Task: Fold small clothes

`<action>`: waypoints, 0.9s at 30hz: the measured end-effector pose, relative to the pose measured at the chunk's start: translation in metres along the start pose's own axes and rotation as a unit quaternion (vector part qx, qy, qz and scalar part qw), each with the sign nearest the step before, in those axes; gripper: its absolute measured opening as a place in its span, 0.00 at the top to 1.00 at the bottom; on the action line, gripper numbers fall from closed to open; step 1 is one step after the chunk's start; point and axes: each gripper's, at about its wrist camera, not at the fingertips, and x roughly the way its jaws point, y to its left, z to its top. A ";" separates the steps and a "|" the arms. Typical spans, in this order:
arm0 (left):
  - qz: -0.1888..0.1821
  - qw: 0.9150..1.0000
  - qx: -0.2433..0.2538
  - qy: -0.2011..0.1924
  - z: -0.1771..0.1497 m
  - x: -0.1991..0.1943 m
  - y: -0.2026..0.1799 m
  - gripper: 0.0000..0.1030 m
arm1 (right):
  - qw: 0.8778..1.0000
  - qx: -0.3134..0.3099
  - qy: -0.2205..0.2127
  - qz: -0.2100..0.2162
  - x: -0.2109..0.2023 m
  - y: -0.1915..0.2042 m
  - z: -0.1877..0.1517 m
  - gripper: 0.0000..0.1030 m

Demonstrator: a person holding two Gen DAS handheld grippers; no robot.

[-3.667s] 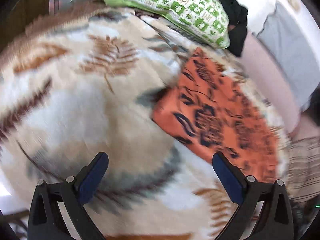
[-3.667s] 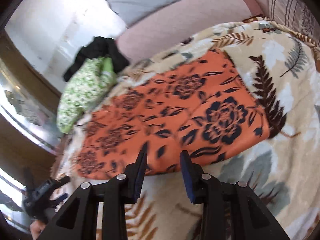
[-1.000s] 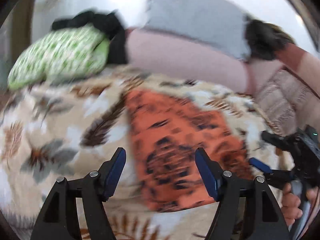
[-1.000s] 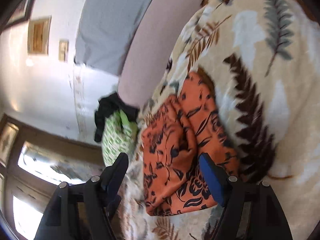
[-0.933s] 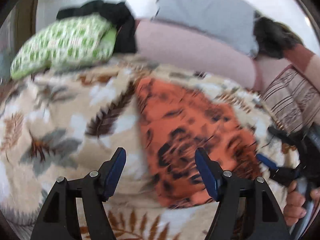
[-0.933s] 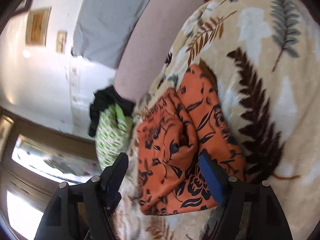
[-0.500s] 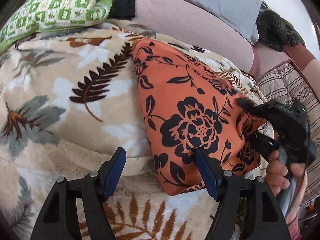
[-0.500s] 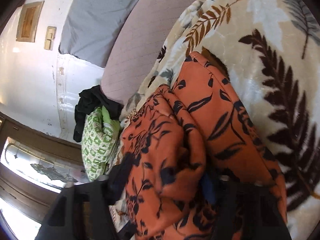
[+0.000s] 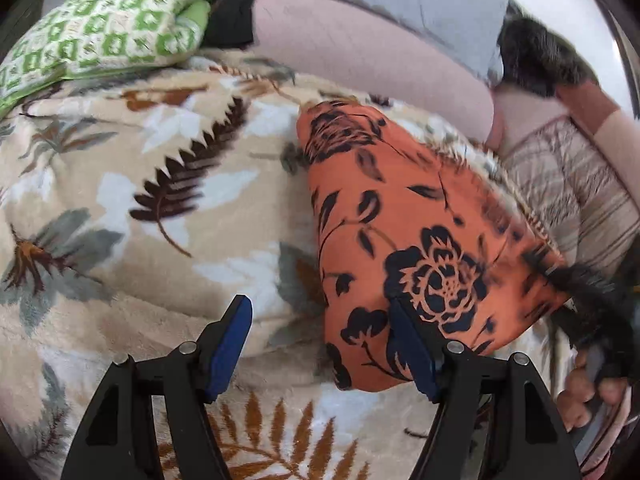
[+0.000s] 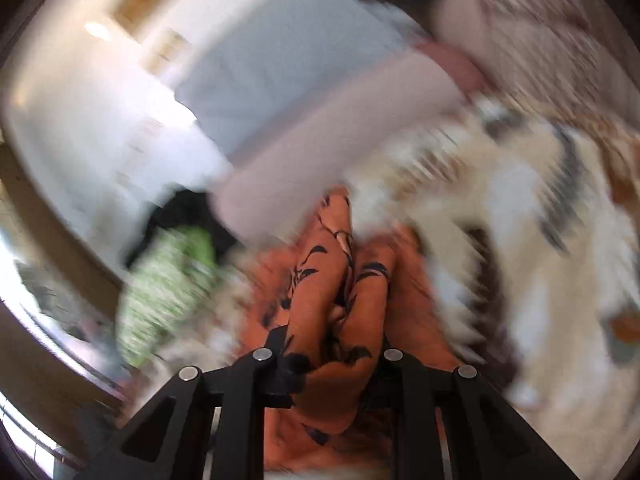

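An orange garment with black flowers (image 9: 412, 232) lies folded on a leaf-patterned blanket (image 9: 160, 200). My left gripper (image 9: 320, 344) is open just above the blanket at the garment's near left edge; its right finger (image 9: 408, 344) overlaps the cloth. My right gripper (image 10: 332, 364) is shut on a bunched fold of the same garment (image 10: 340, 300), and it also shows in the left wrist view (image 9: 592, 312) at the garment's right edge. The right wrist view is blurred by motion.
A green and white patterned pillow (image 9: 100, 36) and a dark cloth (image 9: 232, 12) lie at the far left. A pink bolster (image 9: 360, 56) and a grey pillow (image 9: 408, 0) run along the back. A striped cushion (image 9: 580, 184) sits at the right.
My right gripper has closed on the garment's right edge and is moving fast. My left gripper has come lower and nearer the garment's left edge, still open.
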 end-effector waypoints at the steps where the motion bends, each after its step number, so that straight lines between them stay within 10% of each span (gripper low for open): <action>1: 0.002 1.000 -0.002 0.009 -0.002 0.004 0.000 0.30 | 0.999 0.022 0.026 -0.024 0.008 -0.013 -0.005 0.78; 5: 0.011 1.000 -0.005 0.007 -0.001 0.000 0.004 0.29 | 0.989 0.115 0.084 -0.039 0.019 -0.048 -0.012 0.65; 9: 0.021 1.000 0.007 -0.001 -0.006 -0.006 0.004 0.29 | 0.990 0.071 -0.081 -0.088 -0.041 -0.033 0.010 0.33; 12: 0.043 0.999 0.019 -0.015 -0.005 -0.010 0.001 0.30 | 0.996 0.020 -0.075 -0.030 -0.045 -0.011 0.013 0.39; 14: 0.053 0.998 0.028 -0.020 -0.004 -0.010 -0.003 0.30 | 0.998 -0.019 -0.043 -0.030 -0.032 0.006 0.006 0.71; 20: 0.089 0.993 0.075 -0.027 -0.010 -0.005 -0.019 0.29 | 0.988 -0.042 0.122 -0.088 0.045 -0.004 -0.026 0.75; 27: 0.106 0.990 0.082 -0.032 -0.009 -0.005 -0.019 0.27 | 0.992 -0.055 0.090 -0.072 0.032 0.008 -0.019 0.75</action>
